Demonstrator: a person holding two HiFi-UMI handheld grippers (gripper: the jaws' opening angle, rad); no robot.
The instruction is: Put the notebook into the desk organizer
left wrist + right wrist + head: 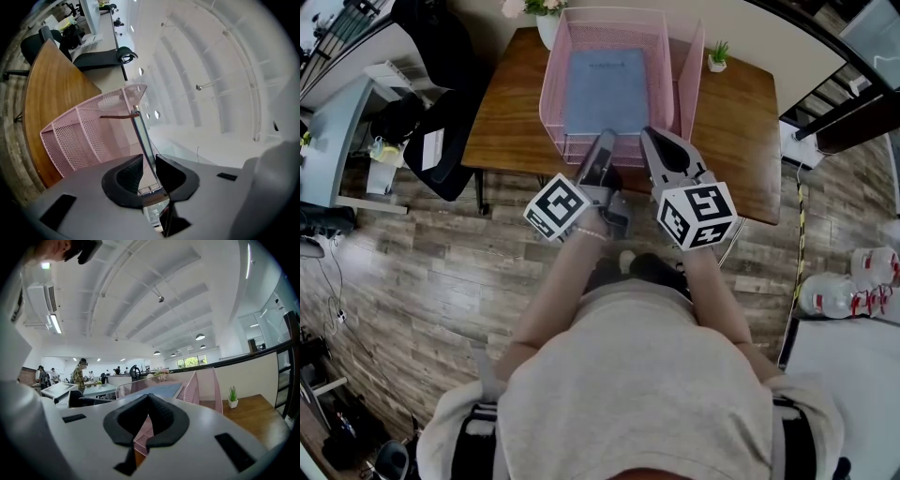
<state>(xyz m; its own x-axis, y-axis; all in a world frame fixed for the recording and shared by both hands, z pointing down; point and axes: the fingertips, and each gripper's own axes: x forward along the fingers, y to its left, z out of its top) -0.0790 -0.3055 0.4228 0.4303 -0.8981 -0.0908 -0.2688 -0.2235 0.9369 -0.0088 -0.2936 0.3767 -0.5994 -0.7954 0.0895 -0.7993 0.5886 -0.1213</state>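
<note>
— Notebook [605, 89] in place?
— Yes: it lies flat in the pink desk organizer [555, 89].
— Grippers?
— The left gripper [149, 172] gapes astride its rim; the right gripper [149, 401] is closed, empty. Only backing away seems left.

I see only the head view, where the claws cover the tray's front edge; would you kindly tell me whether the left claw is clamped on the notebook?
Observer: No. In the left gripper view the left claw has its jaws apart, with what looks like the notebook's thin edge standing between them.
Operator: Thank you. And the right claw?
Observer: In the right gripper view the right claw's tips meet. Pink mesh of the desk organizer shows in the gap behind them, and I cannot tell whether they pinch it.
</note>
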